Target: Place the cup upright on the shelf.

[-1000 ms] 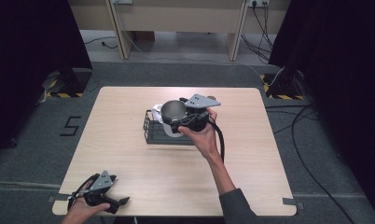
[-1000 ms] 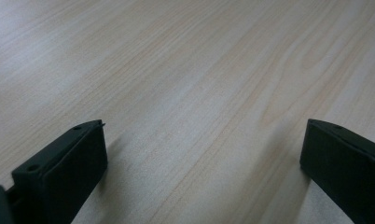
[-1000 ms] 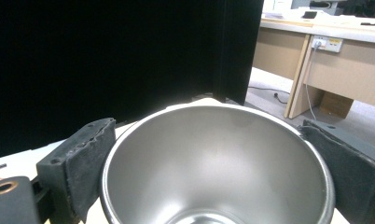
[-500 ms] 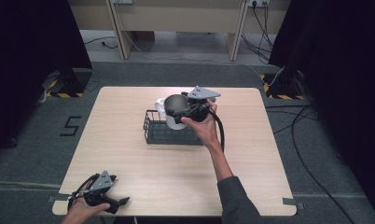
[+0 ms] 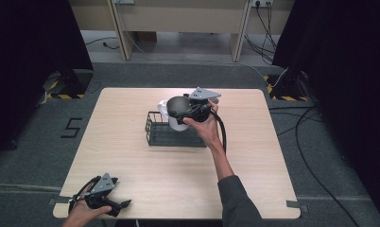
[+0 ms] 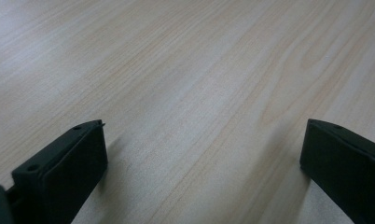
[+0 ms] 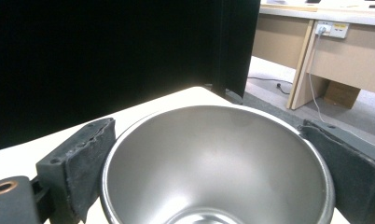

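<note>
High view first: the right gripper (image 5: 181, 109), held in the person's right hand (image 5: 203, 124), is raised above the far right part of a black wire basket (image 5: 173, 130) that stands near the middle of the pale wooden table (image 5: 254, 161). Between its jaws sits a round, dark-looking metal bowl (image 5: 179, 106), and a white object (image 5: 175, 122) shows just under and behind it, at the basket's back edge; what that white thing is cannot be told. A black cable (image 5: 222, 132) loops from the gripper down along the forearm. The left gripper (image 5: 113, 205) lies low at the near left corner of the table, in the person's left hand (image 5: 79, 215), well apart from the basket. On the grey floor to the left of the table a black figure 5 (image 5: 72, 127) is marked.

Left gripper view: the left gripper (image 6: 202, 154) has its two black jaws spread wide, with bare wood grain of the table (image 6: 190, 70) between them and nothing in its grasp.

Right gripper view: the right gripper (image 7: 213, 154) is clamped on the shiny, cone-sided steel bowl (image 7: 218, 163), one jaw pressed to each side of the rim, the bowl's open mouth facing the camera. Beyond it lie the table's edge, a black curtain (image 7: 106, 51) and a light wooden desk (image 7: 335, 51) with a white wall socket (image 7: 332, 29).
</note>
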Motion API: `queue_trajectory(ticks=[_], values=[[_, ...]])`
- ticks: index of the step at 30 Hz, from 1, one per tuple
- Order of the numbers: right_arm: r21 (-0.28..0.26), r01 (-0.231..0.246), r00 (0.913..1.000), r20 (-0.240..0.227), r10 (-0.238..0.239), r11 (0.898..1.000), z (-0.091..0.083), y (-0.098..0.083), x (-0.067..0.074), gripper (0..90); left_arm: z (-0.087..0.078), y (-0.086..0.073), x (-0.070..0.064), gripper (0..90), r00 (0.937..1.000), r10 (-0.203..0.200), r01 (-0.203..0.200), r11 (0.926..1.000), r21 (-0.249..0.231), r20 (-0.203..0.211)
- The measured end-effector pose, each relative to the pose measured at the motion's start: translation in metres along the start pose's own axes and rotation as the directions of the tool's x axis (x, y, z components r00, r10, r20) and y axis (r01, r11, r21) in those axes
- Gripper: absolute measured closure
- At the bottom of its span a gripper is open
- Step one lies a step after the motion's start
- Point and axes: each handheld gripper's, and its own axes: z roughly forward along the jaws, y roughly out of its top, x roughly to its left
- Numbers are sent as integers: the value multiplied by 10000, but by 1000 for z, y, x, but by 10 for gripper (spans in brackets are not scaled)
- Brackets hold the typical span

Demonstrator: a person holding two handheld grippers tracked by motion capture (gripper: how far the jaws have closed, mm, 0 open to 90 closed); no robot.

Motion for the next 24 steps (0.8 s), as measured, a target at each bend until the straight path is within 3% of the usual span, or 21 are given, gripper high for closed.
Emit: queue_trajectory(ticks=[11,24], values=[[145,24,10000,53,-25,9999,3,-3,-3,62,0,0,0,0,10000,-1,1,10000,-4,-2],[782,207,9998,60,-213,9967,9,-11,-1,61,0,0,0,0,10000,-4,4,10000,-2,4]])
